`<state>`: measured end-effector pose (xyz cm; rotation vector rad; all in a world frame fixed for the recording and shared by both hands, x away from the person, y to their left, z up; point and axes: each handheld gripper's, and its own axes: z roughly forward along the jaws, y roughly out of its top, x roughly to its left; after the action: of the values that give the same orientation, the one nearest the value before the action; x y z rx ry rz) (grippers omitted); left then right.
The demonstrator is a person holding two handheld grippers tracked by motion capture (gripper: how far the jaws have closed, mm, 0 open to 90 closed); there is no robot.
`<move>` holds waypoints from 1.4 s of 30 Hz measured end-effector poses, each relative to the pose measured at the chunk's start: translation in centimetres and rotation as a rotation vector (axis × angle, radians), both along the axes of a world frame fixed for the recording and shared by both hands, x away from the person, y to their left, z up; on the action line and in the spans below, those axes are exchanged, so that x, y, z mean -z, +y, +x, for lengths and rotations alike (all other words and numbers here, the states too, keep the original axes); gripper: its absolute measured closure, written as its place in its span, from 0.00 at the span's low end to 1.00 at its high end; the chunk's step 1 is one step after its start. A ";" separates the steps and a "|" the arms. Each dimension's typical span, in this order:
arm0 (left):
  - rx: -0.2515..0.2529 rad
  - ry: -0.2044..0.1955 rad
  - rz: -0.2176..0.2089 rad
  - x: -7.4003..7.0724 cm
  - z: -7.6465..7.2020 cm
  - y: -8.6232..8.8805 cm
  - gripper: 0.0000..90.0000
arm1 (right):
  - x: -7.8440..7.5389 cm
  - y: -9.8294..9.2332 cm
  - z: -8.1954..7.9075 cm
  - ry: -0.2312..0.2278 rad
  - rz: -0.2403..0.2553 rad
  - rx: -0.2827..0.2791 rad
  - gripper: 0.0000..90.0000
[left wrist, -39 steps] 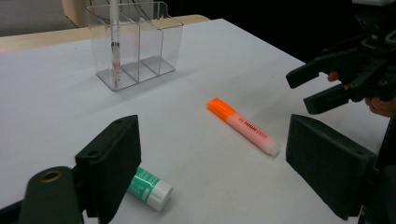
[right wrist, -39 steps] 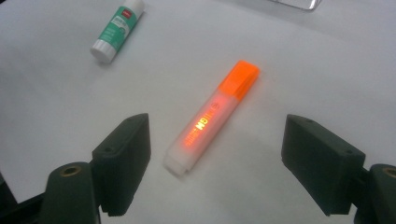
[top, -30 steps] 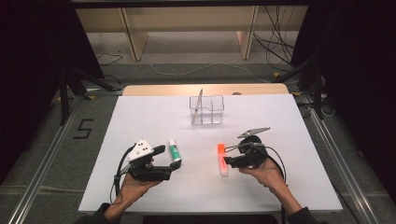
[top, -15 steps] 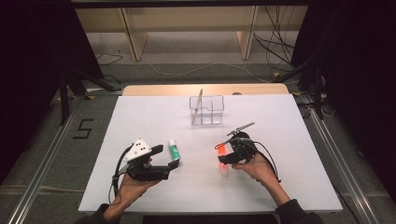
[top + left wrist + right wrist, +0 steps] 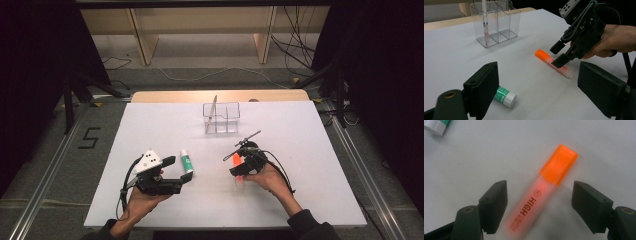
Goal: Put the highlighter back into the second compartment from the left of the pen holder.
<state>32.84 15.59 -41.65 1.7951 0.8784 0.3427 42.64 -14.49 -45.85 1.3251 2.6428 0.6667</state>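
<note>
Orange-capped translucent highlighter pen lay flat on the white table, toward its near edge, directly under the right gripper. Its long axis ran between jaws that had just been closing, not yet touching. Left gripper rested open, farther off.

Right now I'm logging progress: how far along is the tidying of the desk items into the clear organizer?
Done: one pen stands in the clear organizer. In hand: the right hand-held gripper is down over the orange highlighter, jaws open on either side and closing, not yet gripping; it lies flat on the table. Left: the highlighter and the glue stick, which lies untouched by the open left hand-held gripper.
</note>
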 end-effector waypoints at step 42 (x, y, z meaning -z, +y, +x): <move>0.002 -0.011 0.008 0.1 0.0 -0.1 0.19 | 0.3 1.2 1.2 0.055 -0.135 -0.020 0.59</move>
<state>32.86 15.45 -41.70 1.7997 0.8685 0.3548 43.82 -13.29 -46.11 1.2996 2.6933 0.4514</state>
